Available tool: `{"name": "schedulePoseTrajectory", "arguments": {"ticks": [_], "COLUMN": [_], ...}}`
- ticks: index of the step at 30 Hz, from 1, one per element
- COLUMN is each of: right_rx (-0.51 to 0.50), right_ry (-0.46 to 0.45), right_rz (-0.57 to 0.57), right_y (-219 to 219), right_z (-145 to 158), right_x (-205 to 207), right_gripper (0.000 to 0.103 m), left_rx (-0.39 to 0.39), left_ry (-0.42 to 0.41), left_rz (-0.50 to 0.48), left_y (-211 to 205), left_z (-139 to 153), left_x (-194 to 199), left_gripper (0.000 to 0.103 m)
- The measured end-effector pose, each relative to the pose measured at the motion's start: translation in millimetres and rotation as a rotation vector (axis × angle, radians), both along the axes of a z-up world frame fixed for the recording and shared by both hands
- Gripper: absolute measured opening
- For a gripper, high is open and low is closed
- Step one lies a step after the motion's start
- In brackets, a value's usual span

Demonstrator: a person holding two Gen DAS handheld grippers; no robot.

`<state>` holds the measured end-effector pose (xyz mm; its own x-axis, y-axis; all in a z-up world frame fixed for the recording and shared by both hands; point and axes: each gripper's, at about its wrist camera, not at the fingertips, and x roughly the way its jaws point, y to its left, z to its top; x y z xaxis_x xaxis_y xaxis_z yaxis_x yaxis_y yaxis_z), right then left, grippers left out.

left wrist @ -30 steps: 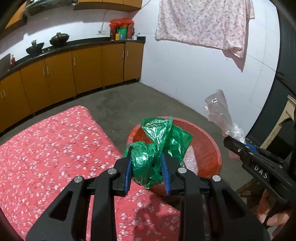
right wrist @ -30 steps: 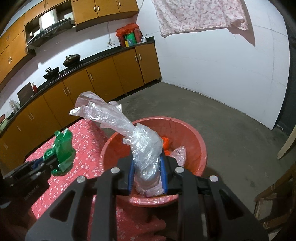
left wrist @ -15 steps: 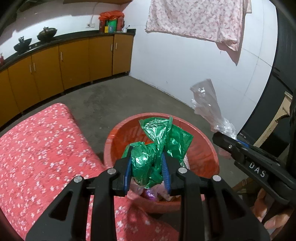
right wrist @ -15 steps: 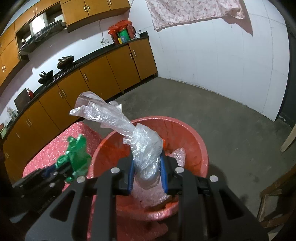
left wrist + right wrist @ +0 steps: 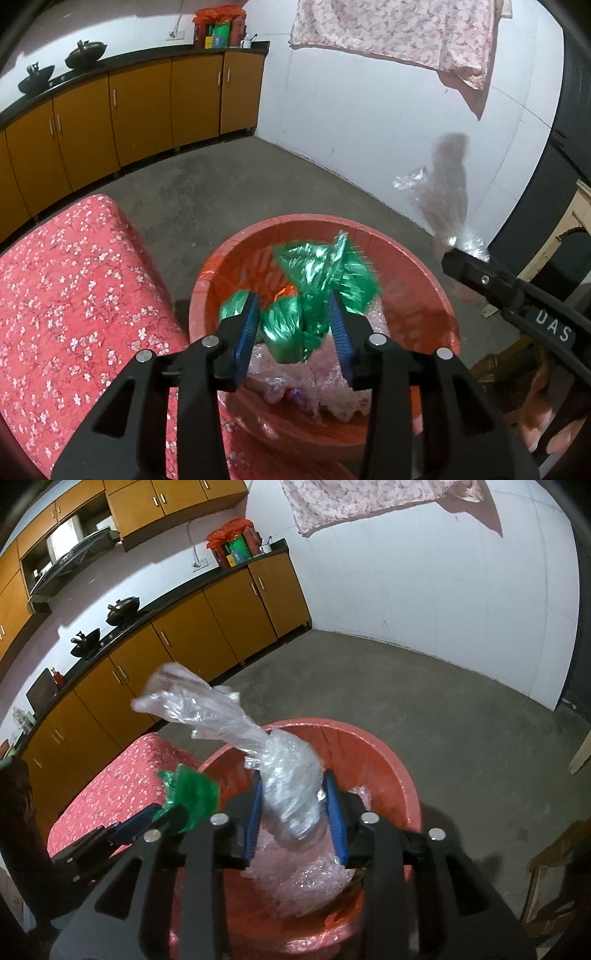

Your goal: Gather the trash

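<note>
Orange kitchen cabinets [image 5: 147, 107] line the far wall, and a grey concrete floor [image 5: 424, 709] runs up to a red plastic tub [image 5: 436, 291] standing just beside a red floral-covered surface [image 5: 74, 288]. Both grippers hang over the tub. The left gripper [image 5: 293, 325] has just been opening: its blue pads now stand spread, with the crumpled green plastic bag [image 5: 314, 288] loose and blurred between them, apparently dropping. The right gripper [image 5: 295, 812] has likewise just been opening, and the clear plastic bag [image 5: 273, 764] sits between its parted pads above the tub.

Judging by this, the collecting is well along: crinkled clear wrapping [image 5: 303, 878] already lies in the tub, and these two pieces are at the point of release. Whether more trash remains elsewhere cannot be told. The tub's bottom is hidden by the grippers, and the person shows only as fingers at the left view's lower right edge.
</note>
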<state>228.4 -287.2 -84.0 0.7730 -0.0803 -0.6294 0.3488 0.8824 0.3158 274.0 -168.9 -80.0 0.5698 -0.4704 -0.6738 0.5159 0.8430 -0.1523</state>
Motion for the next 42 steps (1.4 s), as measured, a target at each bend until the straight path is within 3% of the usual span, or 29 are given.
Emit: {"name": "schedulePoseTrajectory", "arguments": {"ticks": [7,10,14,17,23,26,34,42], "right_rx": [0.016,-0.004,-0.101,-0.199,-0.358,-0.370,-0.347,-0.377], "right_ry": [0.016,0.005,-0.065,-0.115,-0.171,-0.188,-0.220,-0.244], "right_rz": [-0.004,-0.025,-0.088,-0.126,-0.132,-0.085,0.021,0.099], "right_y": [1.3,0.7,5.8,13.0,39.9,56.5,100.8,140.0], "right_z": [-7.7,-3.9,11.9,27.6,59.2,69.3,81.8,82.3], "right_x": [3.0,-1.0,-19.6,-33.9,-65.2,-79.8,-122.7,-161.2], "right_gripper": [0.045,0.060,0.089,0.096,0.099,0.099,0.099,0.099], "left_rx": [-0.017,-0.024,-0.035,-0.033,0.015,0.034,0.003,0.039], "left_ry": [-0.003,-0.012,-0.068,-0.138,-0.286,-0.347,-0.387,-0.432], "left_rz": [0.015,0.043,0.104,0.138,0.213,0.269,0.378,0.462], "left_y": [5.6,15.9,36.5,55.6,87.7,109.4,162.9,185.9], "left_z": [3.2,6.5,19.0,32.6,59.0,68.9,80.0,79.8], "left_x": [0.7,-0.4,-10.2,-25.1,-66.4,-94.4,-151.2,-197.3], "left_gripper": [0.054,0.062,0.088,0.097,0.101,0.101,0.101,0.101]}}
